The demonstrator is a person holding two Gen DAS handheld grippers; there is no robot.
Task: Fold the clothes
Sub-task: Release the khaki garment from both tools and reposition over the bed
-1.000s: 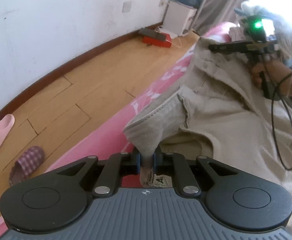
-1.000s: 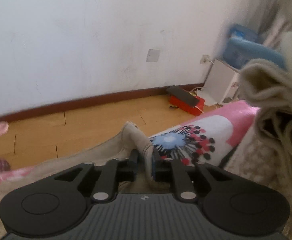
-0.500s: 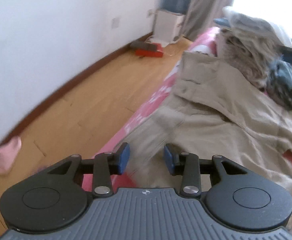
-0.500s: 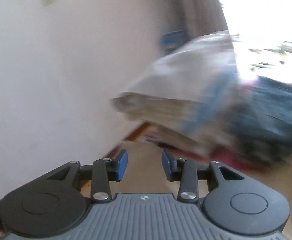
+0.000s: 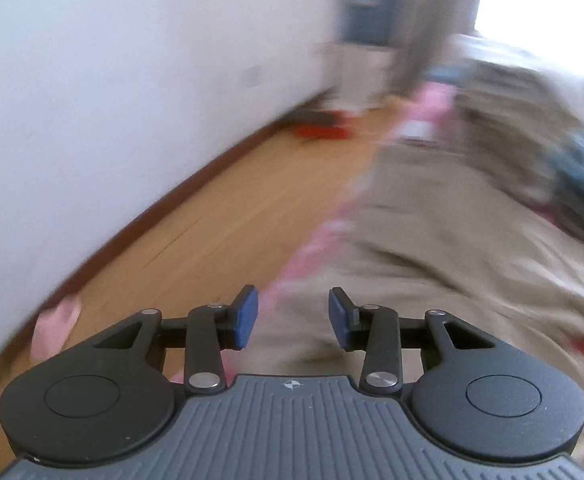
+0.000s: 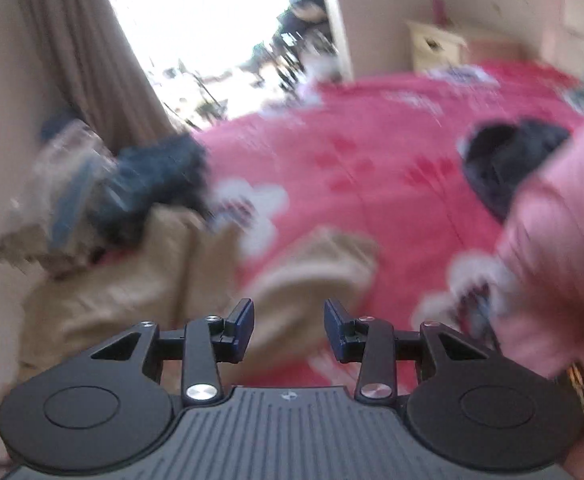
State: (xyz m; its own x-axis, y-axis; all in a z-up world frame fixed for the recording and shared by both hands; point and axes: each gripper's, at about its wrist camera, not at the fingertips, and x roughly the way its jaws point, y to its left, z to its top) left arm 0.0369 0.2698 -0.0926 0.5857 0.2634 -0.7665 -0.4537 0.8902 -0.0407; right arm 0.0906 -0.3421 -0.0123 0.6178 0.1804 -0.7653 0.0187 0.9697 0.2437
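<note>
Beige trousers point(image 5: 452, 248) lie lengthwise along the pink bed's point(image 6: 372, 152) edge.

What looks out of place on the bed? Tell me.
The beige garment lies rumpled and unfolded across the pink bedspread, one part bunched up apart. Behind it, a loose heap of clothes sits unsorted.

One beige garment point(image 5: 452, 264), two tongs point(image 5: 293, 317).

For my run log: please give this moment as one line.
left gripper: opening, empty | right gripper: open, empty | beige garment: lying on bed
</note>
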